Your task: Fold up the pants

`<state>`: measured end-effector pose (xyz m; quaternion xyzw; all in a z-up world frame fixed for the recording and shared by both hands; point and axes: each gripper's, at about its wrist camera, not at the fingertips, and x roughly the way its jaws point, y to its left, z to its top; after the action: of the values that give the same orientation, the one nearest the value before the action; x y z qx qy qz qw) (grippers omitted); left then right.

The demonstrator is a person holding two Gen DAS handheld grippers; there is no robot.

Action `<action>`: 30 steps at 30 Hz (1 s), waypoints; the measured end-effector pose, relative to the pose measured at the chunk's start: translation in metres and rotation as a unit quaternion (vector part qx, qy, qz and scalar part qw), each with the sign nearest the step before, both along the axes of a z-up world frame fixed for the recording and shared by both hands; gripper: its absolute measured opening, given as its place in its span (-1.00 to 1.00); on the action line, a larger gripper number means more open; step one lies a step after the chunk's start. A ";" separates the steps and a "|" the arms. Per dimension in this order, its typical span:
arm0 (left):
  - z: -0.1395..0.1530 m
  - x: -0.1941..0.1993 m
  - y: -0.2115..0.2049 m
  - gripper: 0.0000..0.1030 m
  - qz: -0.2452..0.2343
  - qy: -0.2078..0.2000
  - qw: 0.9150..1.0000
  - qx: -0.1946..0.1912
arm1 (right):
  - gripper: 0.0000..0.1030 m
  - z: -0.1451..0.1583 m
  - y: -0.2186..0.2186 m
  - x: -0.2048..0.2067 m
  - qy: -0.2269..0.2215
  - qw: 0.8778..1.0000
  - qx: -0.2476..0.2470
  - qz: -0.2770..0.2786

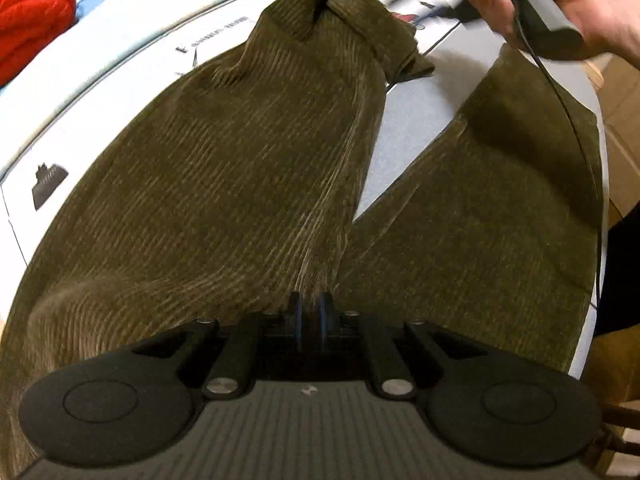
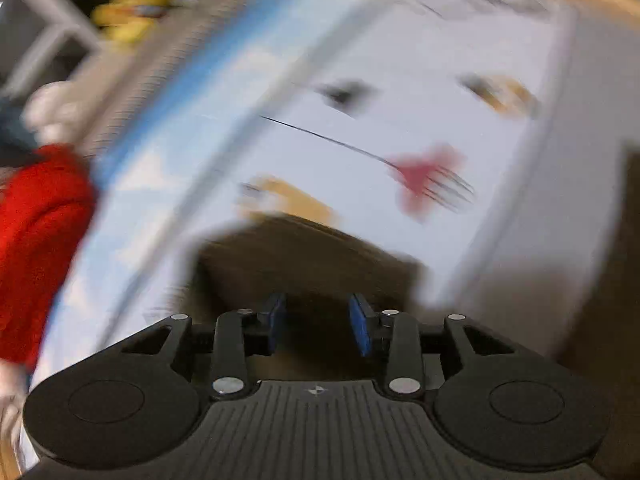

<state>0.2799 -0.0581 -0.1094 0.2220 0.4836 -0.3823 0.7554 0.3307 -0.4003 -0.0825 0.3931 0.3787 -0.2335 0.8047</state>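
Olive-green corduroy pants (image 1: 224, 184) lie spread on a pale printed tablecloth (image 1: 132, 60), two legs running away from me, the right leg (image 1: 508, 184) apart from the left. My left gripper (image 1: 311, 304) is shut on the pants fabric at the crotch end. In the left wrist view a bare hand (image 1: 560, 4) holds the right gripper's body at the top right, above the far leg ends. In the blurred right wrist view my right gripper (image 2: 318, 320) is open, with a leg end of the pants (image 2: 304, 256) just beyond its blue pads (image 2: 360, 328).
A red garment (image 1: 32, 16) lies at the far left of the table and shows in the right wrist view (image 2: 36, 240) too. The cloth has printed motifs, a red one with a fork (image 2: 428, 180). The table edge (image 1: 600, 128) runs along the right. A black cable (image 1: 568, 120) hangs over the right leg.
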 end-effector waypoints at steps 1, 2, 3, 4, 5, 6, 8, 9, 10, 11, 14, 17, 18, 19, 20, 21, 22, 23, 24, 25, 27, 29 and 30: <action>0.001 -0.001 0.000 -0.84 0.000 0.000 1.000 -0.001 | -0.26 -0.010 -0.006 -0.010 0.015 1.000 0.017 -0.020; 0.001 -0.002 0.000 -0.83 0.000 -0.003 1.000 -0.001 | -0.26 -0.016 -0.010 -0.012 0.026 0.999 0.027 -0.038; 0.003 -0.001 -0.001 -0.83 -0.001 -0.005 1.000 -0.001 | -0.26 -0.021 -0.012 -0.018 0.033 0.998 0.033 -0.052; 0.004 -0.001 -0.002 -0.83 -0.002 -0.008 1.000 -0.002 | -0.26 -0.025 -0.012 -0.018 0.037 0.997 0.036 -0.054; 0.006 0.000 -0.004 -0.77 -0.002 -0.011 1.000 -0.004 | -0.26 -0.027 -0.013 -0.016 0.034 0.997 0.044 -0.047; 0.006 0.001 -0.005 -0.74 0.002 -0.013 1.000 -0.003 | -0.26 -0.031 -0.009 -0.013 0.033 0.997 0.051 -0.040; 0.006 0.007 -0.011 -0.57 0.012 -0.015 1.000 -0.001 | -0.25 -0.028 -0.004 -0.015 0.028 0.997 0.063 -0.036; 0.006 0.009 -0.012 -0.46 0.016 -0.016 1.000 -0.001 | -0.17 -0.026 0.002 -0.017 0.021 0.996 0.075 -0.033; 0.007 0.010 -0.015 -0.21 0.020 -0.018 1.000 0.001 | -0.09 -0.025 0.003 -0.018 0.013 0.995 0.087 -0.034; 0.007 0.011 -0.016 -0.12 0.022 -0.022 1.000 0.001 | 0.10 -0.028 0.000 -0.015 0.007 0.994 0.105 -0.042; 0.009 0.013 -0.023 -0.12 0.023 -0.028 0.999 -0.008 | 0.24 -0.038 -0.002 -0.017 0.000 0.988 0.138 -0.066; 0.011 0.016 -0.031 -0.09 0.039 -0.044 0.998 -0.021 | 0.23 -0.036 -0.004 -0.014 -0.010 0.989 0.136 -0.058; 0.010 0.017 -0.035 -0.07 0.046 -0.045 0.998 -0.027 | -0.08 -0.034 -0.003 -0.012 -0.013 0.989 0.135 -0.055; 0.008 0.018 -0.039 -0.05 0.053 -0.047 0.997 -0.032 | -0.30 -0.032 -0.003 -0.011 -0.016 0.990 0.134 -0.050; 0.006 0.018 -0.044 -0.04 0.060 -0.053 0.996 -0.034 | -0.69 -0.030 -0.003 -0.009 -0.009 0.991 0.122 -0.054; 0.004 0.018 -0.051 -0.04 0.063 -0.058 0.996 -0.037 | -0.87 -0.025 -0.003 -0.010 -0.006 0.993 0.107 -0.057; 0.002 0.019 -0.058 -0.04 0.065 -0.062 0.995 -0.041 | -0.87 -0.021 -0.004 -0.009 -0.011 0.994 0.096 -0.056; 0.000 0.018 -0.064 -0.04 0.068 -0.065 0.994 -0.047 | -0.88 -0.017 -0.007 -0.007 -0.018 0.995 0.086 -0.055; -0.002 0.019 -0.070 -0.04 0.069 -0.063 0.994 -0.053 | -0.89 -0.012 -0.010 -0.005 -0.025 0.995 0.076 -0.056; -0.004 0.019 -0.076 -0.04 0.067 -0.058 0.994 -0.059 | -0.89 -0.005 -0.014 -0.003 -0.035 0.995 0.069 -0.057; -0.010 0.017 -0.087 -0.05 0.061 -0.064 0.994 -0.056 | -0.89 0.019 -0.028 -0.002 -0.065 0.995 0.055 -0.060; -0.019 0.016 -0.097 -0.88 0.049 -0.072 0.996 -0.018 | -0.90 0.055 -0.050 0.000 -0.148 0.987 0.012 -0.063; -0.021 0.015 -0.099 -0.88 0.046 -0.074 0.996 -0.005 | -0.97 0.081 -0.060 0.003 -0.207 0.976 -0.047 -0.049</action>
<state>0.2948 -0.1568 -0.1305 0.2233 0.4338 -0.3324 0.8071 0.3334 -0.4608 -0.0018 0.4132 0.1725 -0.2035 0.8707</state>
